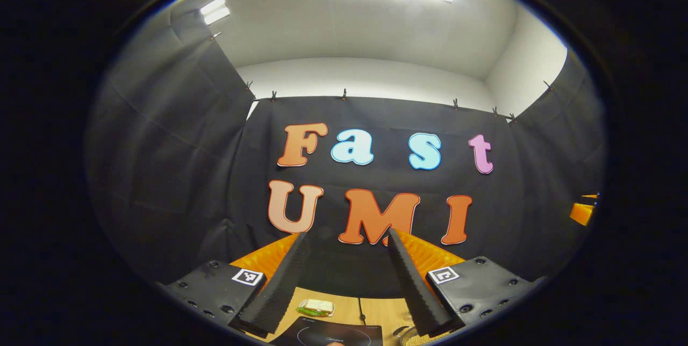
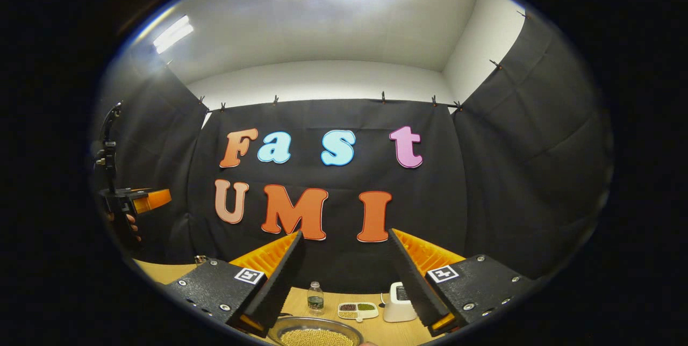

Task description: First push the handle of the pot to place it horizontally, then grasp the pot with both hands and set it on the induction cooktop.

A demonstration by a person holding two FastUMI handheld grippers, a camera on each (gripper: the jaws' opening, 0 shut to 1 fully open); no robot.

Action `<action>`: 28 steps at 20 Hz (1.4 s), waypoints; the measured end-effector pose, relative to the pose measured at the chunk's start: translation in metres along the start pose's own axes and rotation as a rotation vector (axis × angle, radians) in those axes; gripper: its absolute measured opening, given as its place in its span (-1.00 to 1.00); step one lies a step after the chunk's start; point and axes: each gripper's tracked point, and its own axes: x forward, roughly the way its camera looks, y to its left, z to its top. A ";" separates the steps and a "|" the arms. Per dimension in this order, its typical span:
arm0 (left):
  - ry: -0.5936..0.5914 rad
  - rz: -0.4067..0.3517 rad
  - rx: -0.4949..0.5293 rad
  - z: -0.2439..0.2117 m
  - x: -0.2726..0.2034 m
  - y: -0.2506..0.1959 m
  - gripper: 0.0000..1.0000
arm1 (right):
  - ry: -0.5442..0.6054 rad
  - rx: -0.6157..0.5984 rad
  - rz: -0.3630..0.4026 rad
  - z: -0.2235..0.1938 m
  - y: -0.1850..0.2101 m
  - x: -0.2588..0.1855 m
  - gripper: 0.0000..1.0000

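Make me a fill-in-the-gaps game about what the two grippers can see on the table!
1. In the right gripper view, the metal pot holds small yellow ____.
2. Behind the pot stands a small plastic ____ with a dark cap.
3. In the left gripper view, the induction cooktop is coloured ____.
4. Both the left gripper and the right gripper have their fingers spread ____.

Missing words: grains; bottle; black; open

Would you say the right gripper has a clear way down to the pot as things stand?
Probably yes. The right gripper is open, and the pot, filled with yellowish grains, lies just below and between its fingers. The bottle and divided tray sit farther back, so nothing seems to block the way.
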 end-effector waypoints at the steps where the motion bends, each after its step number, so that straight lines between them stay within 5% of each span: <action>1: 0.008 -0.004 0.003 -0.003 0.001 0.000 0.96 | -0.001 -0.001 -0.003 0.000 -0.001 0.001 0.89; 13: -0.011 -0.042 -0.003 0.005 0.000 -0.013 0.96 | 0.020 0.013 -0.026 -0.010 -0.012 0.001 0.89; 28: 0.021 -0.052 0.030 -0.002 -0.005 -0.012 0.90 | 0.274 0.043 -0.054 -0.097 -0.032 -0.026 0.81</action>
